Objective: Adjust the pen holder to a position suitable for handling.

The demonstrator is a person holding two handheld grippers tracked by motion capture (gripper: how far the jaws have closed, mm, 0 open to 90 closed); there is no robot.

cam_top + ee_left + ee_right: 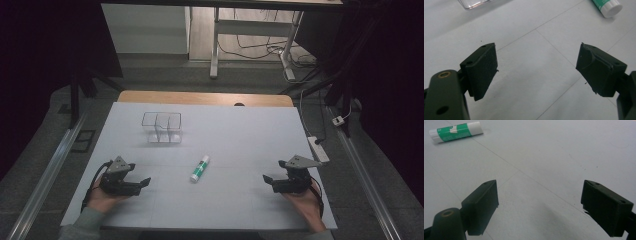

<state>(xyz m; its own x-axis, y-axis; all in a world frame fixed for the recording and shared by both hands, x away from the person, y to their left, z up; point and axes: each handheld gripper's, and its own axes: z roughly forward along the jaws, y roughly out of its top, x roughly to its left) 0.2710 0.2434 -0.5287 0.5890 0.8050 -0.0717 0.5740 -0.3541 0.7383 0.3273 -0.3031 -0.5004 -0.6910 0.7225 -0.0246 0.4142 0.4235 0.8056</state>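
A green and white glue stick (pixel 200 168) lies flat near the middle of the white table (pixel 235 135). In the left gripper view its white cap end (pixel 607 5) shows at the top right; in the right gripper view the whole glue stick (pixel 456 131) lies at the top left. A clear plastic organiser (pixel 161 127) with compartments stands behind it to the left, its corner (pixel 475 3) visible at the top. My left gripper (pixel 144 183) rests on the table at the left, open and empty. My right gripper (pixel 267 180) rests at the right, open and empty. Both point inward.
The table's wooden far edge (pixel 205 98) lies beyond the white sheet. A power strip (pixel 318 148) and cables lie on the floor to the right, and desk legs (pixel 215 50) stand behind the table. Metal rails (pixel 47 175) run along both sides.
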